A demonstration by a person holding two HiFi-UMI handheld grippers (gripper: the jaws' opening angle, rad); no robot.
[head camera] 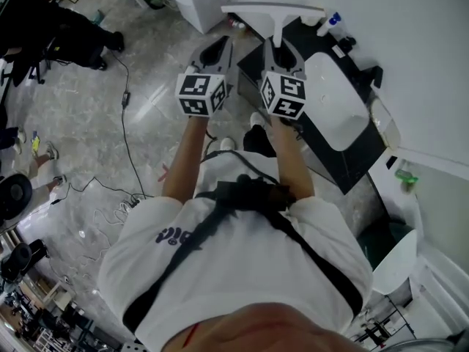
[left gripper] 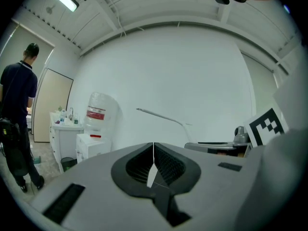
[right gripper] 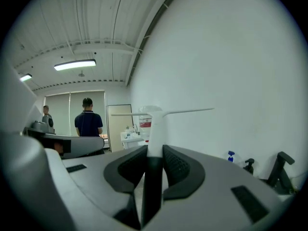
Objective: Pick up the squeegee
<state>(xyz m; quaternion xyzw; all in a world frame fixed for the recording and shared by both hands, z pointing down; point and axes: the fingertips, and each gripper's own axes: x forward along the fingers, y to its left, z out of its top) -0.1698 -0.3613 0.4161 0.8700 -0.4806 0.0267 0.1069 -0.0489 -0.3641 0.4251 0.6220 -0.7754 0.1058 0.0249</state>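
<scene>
Squeegee (head camera: 272, 9) in the air, clear of everything, clamped by its handle in the right hand-held gripper (head camera: 283, 52). The white basin (head camera: 333, 108) set into the black worktop (head camera: 344, 163) is the thing to steer by. The squeegee hangs beyond the basin's far left corner, close to the white wall and touching neither. A blue-capped spray bottle (head camera: 329, 23) stands on the worktop past the basin, just beside the blade's right tip and below it.

The right jaws are part-way closed, pressed on either side of the handle's dark lower stretch, with the white upper stretch rising out between them. Gripping that low looks deliberate to me. It leaves the blade free and well ahead of the jaws, and the handle sits straight along the line the gripper points.

The left hand-held gripper (head camera: 215, 52) holds nothing. Its jaws are drawn together with only a hairline sliver between them. It is carried level, just beside the right one on the side away from the basin, I would guess simply to keep it out of the way.

The handle's long axis runs away from the person toward the wall. The blade sits crosswise at the far end, making a T, roughly level and lying along the wall. By my reckoning the pick-up is as good as done.
</scene>
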